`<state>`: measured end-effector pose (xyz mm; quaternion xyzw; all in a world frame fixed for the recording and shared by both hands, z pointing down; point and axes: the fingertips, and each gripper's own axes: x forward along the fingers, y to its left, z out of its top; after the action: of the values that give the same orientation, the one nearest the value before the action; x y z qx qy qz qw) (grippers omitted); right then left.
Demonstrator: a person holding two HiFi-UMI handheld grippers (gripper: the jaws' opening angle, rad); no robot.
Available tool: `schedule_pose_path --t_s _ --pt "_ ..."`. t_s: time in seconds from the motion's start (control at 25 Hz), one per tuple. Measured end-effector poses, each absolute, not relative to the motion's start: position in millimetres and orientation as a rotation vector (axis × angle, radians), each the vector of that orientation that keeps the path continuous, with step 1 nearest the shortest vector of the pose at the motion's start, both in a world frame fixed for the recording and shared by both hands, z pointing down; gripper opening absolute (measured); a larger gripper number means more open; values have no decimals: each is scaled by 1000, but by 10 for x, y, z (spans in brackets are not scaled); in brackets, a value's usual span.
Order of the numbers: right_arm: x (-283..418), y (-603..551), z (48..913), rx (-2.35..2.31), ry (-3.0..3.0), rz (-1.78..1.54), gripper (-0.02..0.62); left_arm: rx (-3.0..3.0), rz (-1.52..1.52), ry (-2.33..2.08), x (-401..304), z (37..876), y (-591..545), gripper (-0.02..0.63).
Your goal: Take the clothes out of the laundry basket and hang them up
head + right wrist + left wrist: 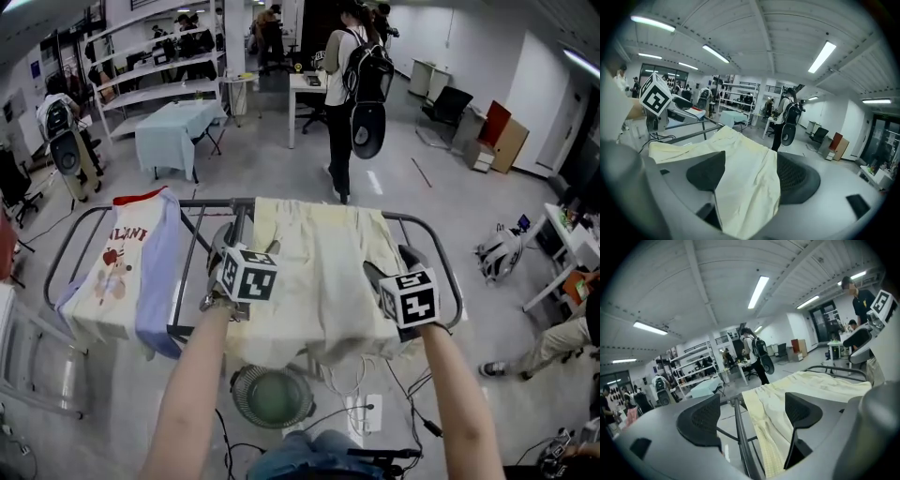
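Right by the drying rack [214,202]: a pale yellow garment [319,272] is spread over its middle & right part, hem hanging off the rack's near edge. A printed tee [117,272] w/ lilac sleeves hangs on the rack's left end, w/ bare bars btwn the 2 pieces. The laundry basket [238,403], round & greenish, sits on the floor just below the rack's near edge, under the garment's hem. Both grippers are at the rack's near side, approx. level w/ each other, 1 at each side of the garment. The left gripper [246,246] is at the garment's left edge: jaws wide apart, straddling 1 rack bar & the cloth's edge, nothing pinched. The right gripper [389,265] is over the garment's right part: jaws about half apart w/ a thick fold of the yellow cloth filling the gap btwn them, so it's clamped on the garment. Beyond the rack's far side a person w/ a backpack [354,84] stands, back turned to it.
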<state>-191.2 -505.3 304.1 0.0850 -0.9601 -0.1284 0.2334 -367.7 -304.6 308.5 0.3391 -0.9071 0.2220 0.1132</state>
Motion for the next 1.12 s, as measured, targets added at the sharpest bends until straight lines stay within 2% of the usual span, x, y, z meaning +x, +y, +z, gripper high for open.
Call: schedule_pose_path --t_s 0.28,0.64,0.88,0.92,0.96,1.0,1.04,1.12 --pt "-1394 -4806 2925 201 -2772 -219 325 950 626 -2820 -2974 2812 -2743 394" --pt "-390 -4404 2673 195 -2900 -234 324 996 456 -2856 -1953 2767 -2272 371" --pt "243 -4154 2515 188 -3008 -143 291 1048 362 -2903 -1280 2620 -1869 347" --pt "311 -4097 2501 192 -3009 -159 287 1023 383 -2912 -1198 2598 -1778 327" --pt "373 -4040 2489 202 -3007 -181 269 979 407 -2923 -1131 2576 -1670 265" --pt "430 -3986 2475 216 -3004 -204 169 925 425 -2939 -1077 2545 -1554 96" --pt "476 -3931 2457 224 -3002 -224 0 882 431 -2957 -1028 2506 -1449 0" --pt "530 -3815 2414 211 -3004 -265 -2 863 426 -2984 -930 2420 -1312 0"
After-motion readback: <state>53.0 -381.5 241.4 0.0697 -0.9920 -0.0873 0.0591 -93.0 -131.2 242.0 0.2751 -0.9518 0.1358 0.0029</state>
